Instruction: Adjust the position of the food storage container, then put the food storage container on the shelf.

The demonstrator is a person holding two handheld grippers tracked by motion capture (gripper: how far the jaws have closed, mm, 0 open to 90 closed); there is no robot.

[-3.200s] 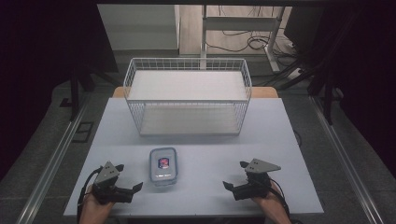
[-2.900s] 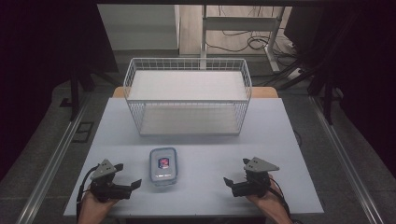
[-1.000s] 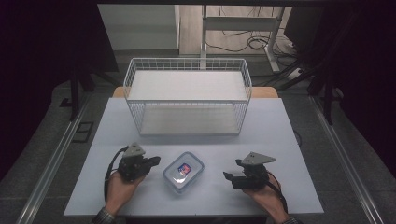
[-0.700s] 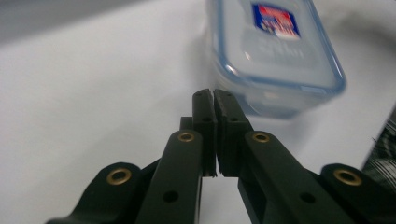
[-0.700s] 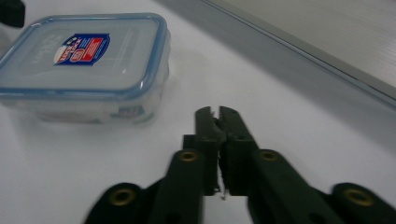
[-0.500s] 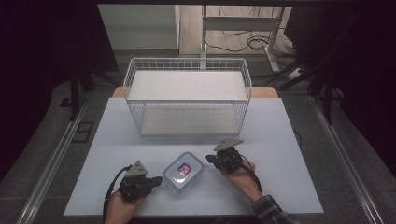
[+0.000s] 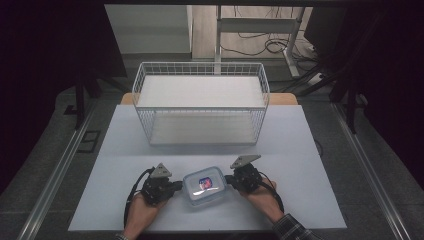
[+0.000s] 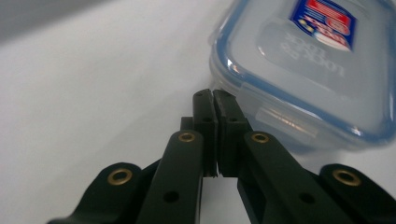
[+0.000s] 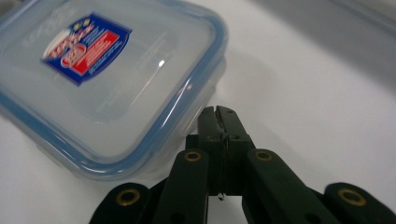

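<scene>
Both grippers, left gripper and right gripper, have their jaws pressed together on nothing and flank a lidded plastic box with a blue seal, tips at its sides, on the white table, with a wire basket beyond.

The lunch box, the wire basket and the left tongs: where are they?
lunch box (image 7: 204, 184), high view, its lid sticker.
wire basket (image 7: 201, 114), high view, its front rim.
left tongs (image 8: 215, 103), left gripper view, closed tips.
</scene>
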